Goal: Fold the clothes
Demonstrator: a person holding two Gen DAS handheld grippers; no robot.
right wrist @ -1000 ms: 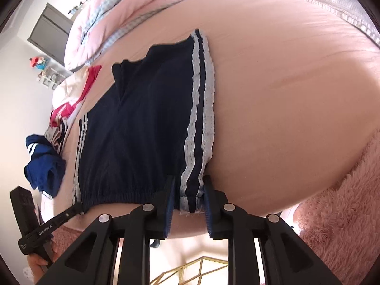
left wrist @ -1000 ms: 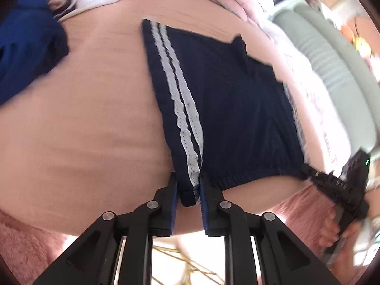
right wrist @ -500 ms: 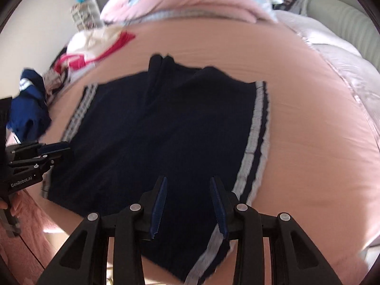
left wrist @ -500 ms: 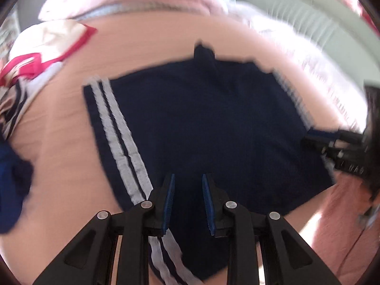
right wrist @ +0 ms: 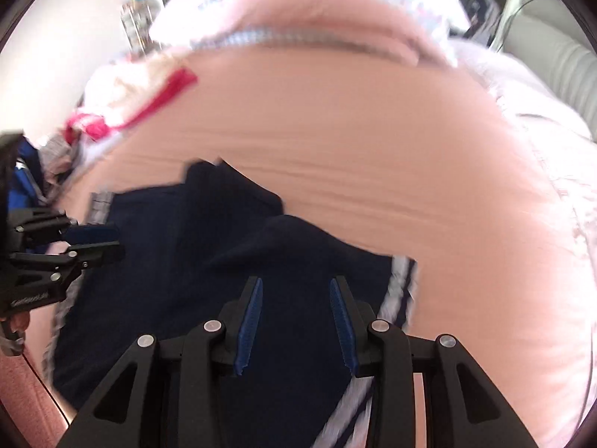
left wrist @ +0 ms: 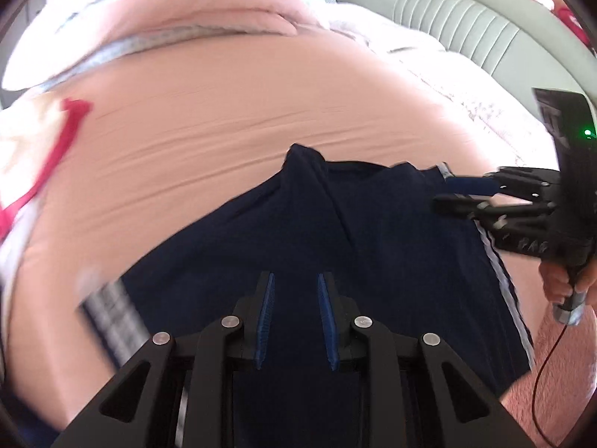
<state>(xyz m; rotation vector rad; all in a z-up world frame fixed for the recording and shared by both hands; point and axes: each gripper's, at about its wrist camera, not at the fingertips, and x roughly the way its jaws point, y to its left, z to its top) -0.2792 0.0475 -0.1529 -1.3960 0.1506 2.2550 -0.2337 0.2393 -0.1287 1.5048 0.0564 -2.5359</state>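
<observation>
Your left hand-held gripper (left wrist: 294,321) released, jaws apart over the navy shorts (left wrist: 373,254), your right hand-held gripper (right wrist: 294,324) released too, nothing gripped, shorts spread flat on the pink bed sheet (left wrist: 224,119), pink pillow (left wrist: 209,11) beyond.

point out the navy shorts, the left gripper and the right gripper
navy shorts (left wrist: 391,246), left wrist view, plain dark middle
left gripper (left wrist: 296,321), left wrist view, midway between fingertips
right gripper (right wrist: 296,321), right wrist view, midway between fingertips

Matt navy cloth shorts (left wrist: 373,246) on smooth pink sheet (left wrist: 224,119)
</observation>
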